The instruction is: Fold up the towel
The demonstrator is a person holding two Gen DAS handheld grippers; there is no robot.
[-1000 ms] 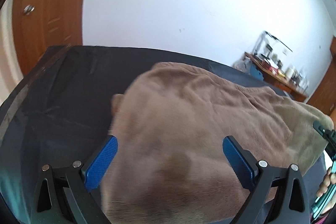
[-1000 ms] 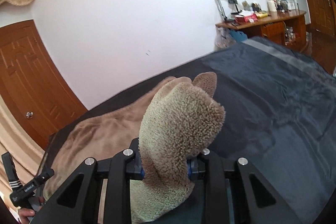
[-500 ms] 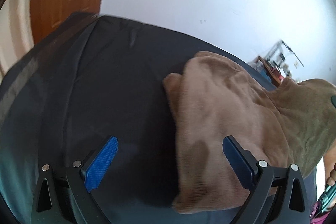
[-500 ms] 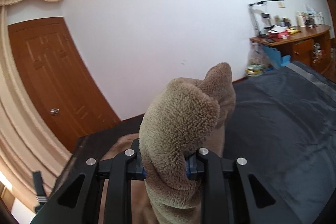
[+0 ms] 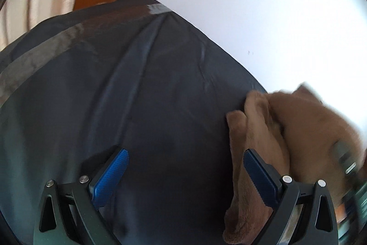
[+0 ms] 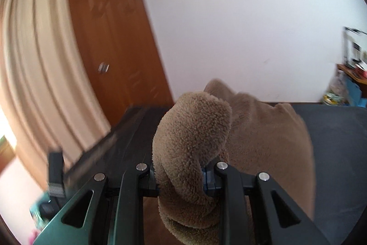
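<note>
Our right gripper (image 6: 181,178) is clenched on a bunched fold of the brown fleece towel (image 6: 195,130), which rises in a fuzzy hump between its black fingers (image 6: 140,178) and drapes away over the dark sheet (image 6: 339,141) beyond. Our left gripper (image 5: 185,167) is spread wide and holds nothing; only dark sheet (image 5: 137,95) lies between its blue pads (image 5: 110,176). In the left view the towel (image 5: 263,130) lies heaped at the right, just behind the right-hand pad. A wooden door (image 6: 110,38) and cream curtain (image 6: 29,61) stand behind, blurred
</note>
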